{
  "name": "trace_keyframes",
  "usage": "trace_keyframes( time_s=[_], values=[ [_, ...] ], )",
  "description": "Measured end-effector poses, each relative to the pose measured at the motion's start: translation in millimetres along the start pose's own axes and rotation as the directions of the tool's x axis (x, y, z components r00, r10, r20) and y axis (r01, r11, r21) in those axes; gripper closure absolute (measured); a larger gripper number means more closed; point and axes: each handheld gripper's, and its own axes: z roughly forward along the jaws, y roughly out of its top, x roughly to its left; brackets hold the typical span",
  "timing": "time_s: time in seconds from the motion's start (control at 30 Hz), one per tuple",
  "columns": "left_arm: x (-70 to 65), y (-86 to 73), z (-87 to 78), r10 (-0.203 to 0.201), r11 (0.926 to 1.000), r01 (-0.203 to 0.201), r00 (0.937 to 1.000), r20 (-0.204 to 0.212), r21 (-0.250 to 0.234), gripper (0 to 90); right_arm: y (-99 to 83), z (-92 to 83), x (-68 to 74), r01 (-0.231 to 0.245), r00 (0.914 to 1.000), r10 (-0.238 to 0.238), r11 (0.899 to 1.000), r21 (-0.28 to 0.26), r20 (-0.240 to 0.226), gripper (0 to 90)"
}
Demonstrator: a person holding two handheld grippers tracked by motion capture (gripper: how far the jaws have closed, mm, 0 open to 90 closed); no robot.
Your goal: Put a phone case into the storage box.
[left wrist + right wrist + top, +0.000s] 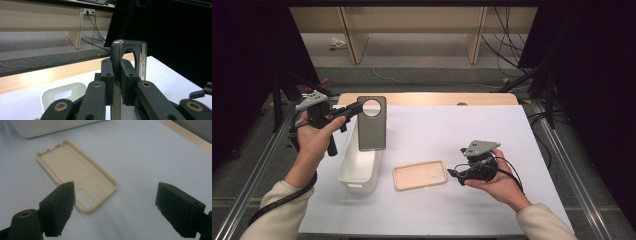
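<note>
a: the left claw [354, 110] has its jaws clamped on the top edge of the dark phone case [372, 125], beside the round camera hole; the case hangs below the claw, over the white bin [357, 167]. how will it handle?

b: likely light and thin. a shell like that looks bendy, and its rim is glossy in the left gripper view, so it may slip or swing from a one-edge pinch. the solid rim is the better hold than the thin ring round the hole.

a: and the right claw [460, 175]?

b: jaws wide apart, holding nothing. the beige phone case [75, 173] lies flat just ahead of it, hollow side up. its raised long rim seems the place to pinch.

a: room to move?

b: the bin's wall sits under the hanging case; the white table [452, 125] between the claws is bare.
</note>
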Motion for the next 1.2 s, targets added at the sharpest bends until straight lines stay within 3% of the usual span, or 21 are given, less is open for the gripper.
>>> trace_keyframes(
  time_s=[0.7, 1.2],
  values=[
    [13.4, 5.1, -1.7, 0.022, 0.9998, -0.022, 0.9991, -0.036, -0.002, 82.1, -0.6, 0.8, -0.4, -0.001, 1.0000, 0.001, 1.000, -0.003, -0.001, 16.9],
    [24.2, 8.2, 1.2, 0.034, 0.9994, -0.035, 0.9987, -0.038, -0.008, 82.1, -0.7, 0.7, -0.7, -0.003, 1.0000, 0.003, 1.000, -0.003, 0.000, 17.0]
  ],
)
